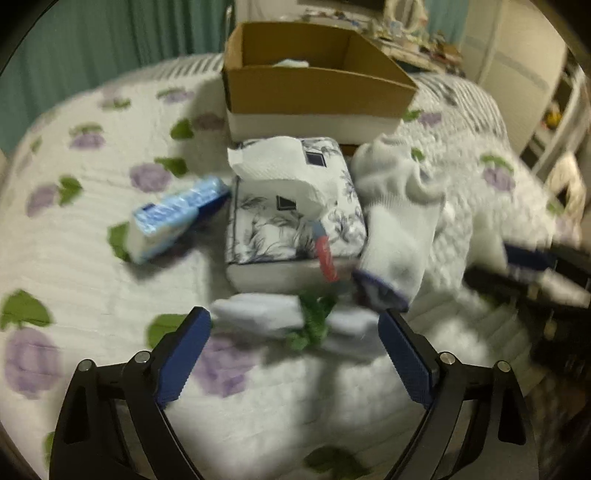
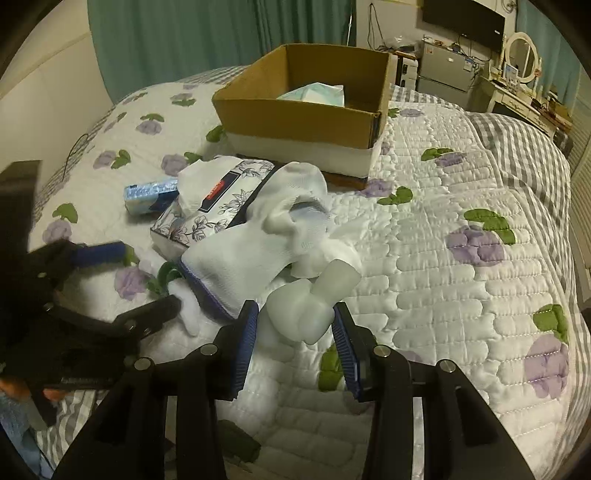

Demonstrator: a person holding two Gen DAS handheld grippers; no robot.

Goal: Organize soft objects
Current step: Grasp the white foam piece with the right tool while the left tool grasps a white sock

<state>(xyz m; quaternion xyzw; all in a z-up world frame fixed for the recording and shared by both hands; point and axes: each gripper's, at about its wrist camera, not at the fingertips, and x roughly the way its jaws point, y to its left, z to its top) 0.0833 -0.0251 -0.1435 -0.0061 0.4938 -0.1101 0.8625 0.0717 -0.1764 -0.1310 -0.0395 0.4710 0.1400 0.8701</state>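
Barely begun, I judge: one pale packet (image 2: 314, 92) lies in the cardboard box (image 2: 295, 122); socks (image 2: 258, 236), tissue pack (image 2: 218, 206) and blue packet (image 2: 147, 195) remain on the bed (image 2: 443, 206); right hand-held gripper (image 2: 293, 325) pinches a sock toe (image 2: 303, 310); left hand-held gripper (image 1: 295, 354) stands spread over a sock (image 1: 258, 314).

text: none legible | tissue pack (image 2: 207, 210) red label (image 2: 218, 190): too blurred

Looking like a home bedroom: a quilt (image 2: 424, 236) w/ purple flowers is covering a bed filling the mid of view, teal curtains (image 2: 207, 40) hanging at 12 o'clock, a vanity w/ oval mirror (image 2: 521, 55) and a wall TV (image 2: 463, 18) sitting at 1–2 o'clock.
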